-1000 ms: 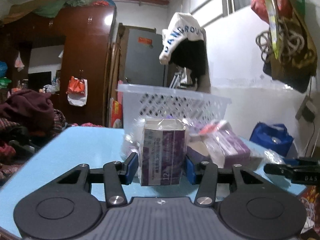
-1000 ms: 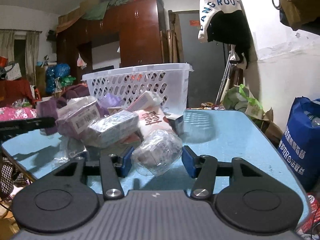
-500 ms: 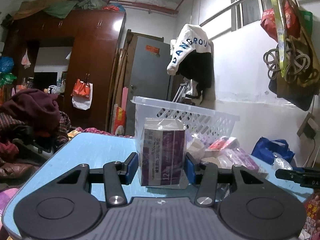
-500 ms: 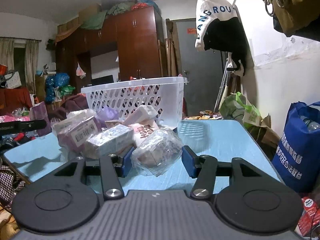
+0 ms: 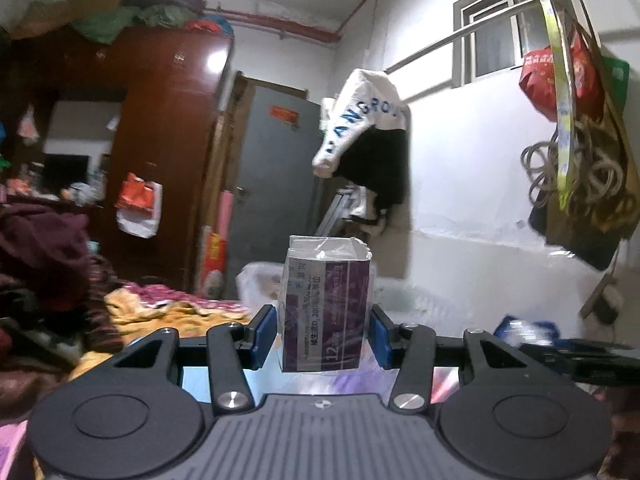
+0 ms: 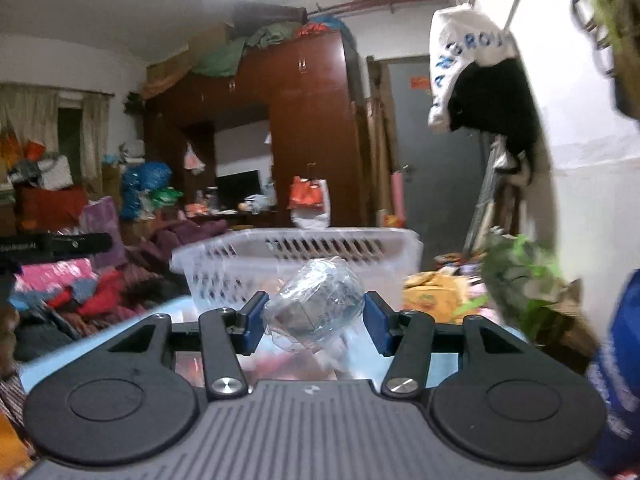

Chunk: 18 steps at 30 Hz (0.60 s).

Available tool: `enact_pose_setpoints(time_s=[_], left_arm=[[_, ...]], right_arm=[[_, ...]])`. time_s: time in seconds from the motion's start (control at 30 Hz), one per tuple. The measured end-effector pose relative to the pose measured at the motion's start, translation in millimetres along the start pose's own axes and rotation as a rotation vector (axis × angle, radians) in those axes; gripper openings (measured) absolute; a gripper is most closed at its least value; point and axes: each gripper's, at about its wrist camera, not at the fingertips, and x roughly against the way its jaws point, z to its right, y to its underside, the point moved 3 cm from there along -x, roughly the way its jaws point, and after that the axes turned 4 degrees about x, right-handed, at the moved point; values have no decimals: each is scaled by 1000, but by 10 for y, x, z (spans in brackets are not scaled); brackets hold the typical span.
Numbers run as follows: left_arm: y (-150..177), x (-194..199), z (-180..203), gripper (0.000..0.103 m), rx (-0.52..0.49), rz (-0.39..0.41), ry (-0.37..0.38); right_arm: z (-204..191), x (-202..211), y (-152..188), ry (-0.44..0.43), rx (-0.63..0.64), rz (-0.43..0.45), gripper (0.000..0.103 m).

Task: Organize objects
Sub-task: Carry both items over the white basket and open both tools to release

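Both jaws pinch loads: left gripper [image 5: 323, 339] a purple box [image 5: 326, 312], right gripper [image 6: 313, 323] a wrapped bundle [image 6: 316, 307]; basket [image 6: 296, 258] lies ahead, seemingly nearer the right

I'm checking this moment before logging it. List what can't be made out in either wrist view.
- Left wrist view: the purple box hides most of the white basket behind it.
- Left wrist view: the box's print is too blurred to read in full.
- Right wrist view: crinkled clear wrap hides what the wrapped bundle holds.
- Right wrist view: the basket's inside is blurred, so its contents are unclear.
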Motion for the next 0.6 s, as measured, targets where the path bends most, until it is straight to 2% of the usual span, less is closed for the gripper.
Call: enact_pose_setpoints(time_s=[0.13, 0.3, 0.4, 0.6], left_arm=[[-189, -332, 68, 52, -4, -61, 45], [-176, -614, 51, 52, 13, -130, 82], [-196, -745, 39, 52, 17, -160, 72], [-363, -1191, 80, 52, 5, -199, -16]], right_arm=[[-7, -376, -264, 13, 32, -24, 55], [27, -653, -400, 0, 19, -56, 55], [39, -803, -426, 5, 32, -96, 55], [-5, -1107, -469, 47, 82, -161, 55]])
